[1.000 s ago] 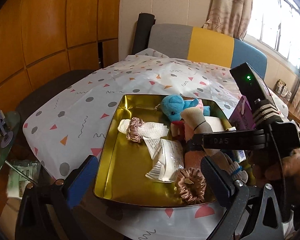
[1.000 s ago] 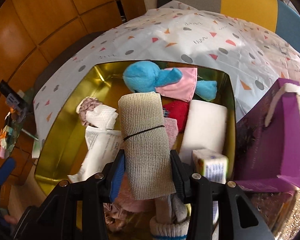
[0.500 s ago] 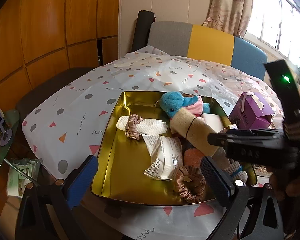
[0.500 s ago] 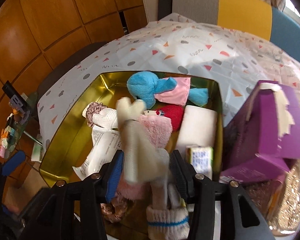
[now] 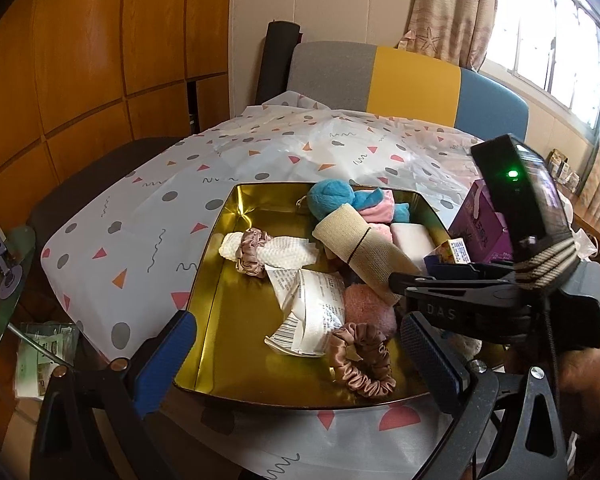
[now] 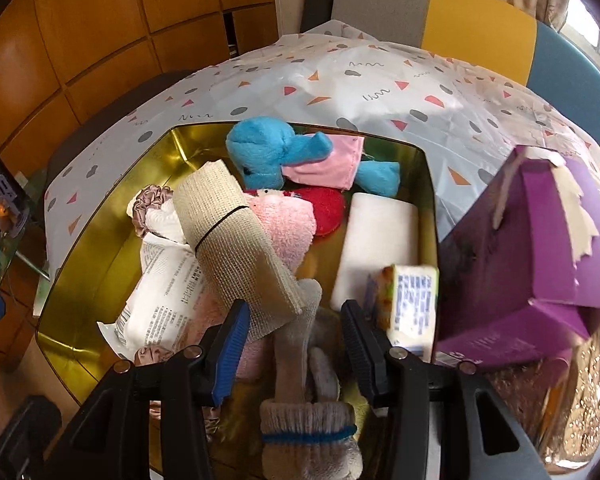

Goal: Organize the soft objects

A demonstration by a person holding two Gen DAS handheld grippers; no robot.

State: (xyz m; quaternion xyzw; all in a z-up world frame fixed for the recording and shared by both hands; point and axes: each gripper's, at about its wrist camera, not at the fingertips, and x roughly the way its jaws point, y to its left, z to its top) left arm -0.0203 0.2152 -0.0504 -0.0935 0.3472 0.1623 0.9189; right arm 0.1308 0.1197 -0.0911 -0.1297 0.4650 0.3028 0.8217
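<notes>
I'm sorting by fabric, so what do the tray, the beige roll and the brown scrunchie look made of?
Tray: seemingly metal, its gold walls mirror-shiny. Beige roll: probably woven gauze or elastic bandage, going by its open mesh weave. Brown scrunchie: looks like satin, glossy with gathered folds.

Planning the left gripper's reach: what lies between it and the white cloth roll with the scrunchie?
Left wrist view: only bare gold tray floor lies between the open left gripper and the white cloth roll; the printed packet sits just right.

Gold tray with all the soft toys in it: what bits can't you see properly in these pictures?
- Glove: right wrist view, its cuff end is cut off by the bottom edge.
- Pink scrunchie: right wrist view, mostly hidden behind the bandage roll.
- Small box: left wrist view, print too small to read, partly behind the right gripper.
</notes>
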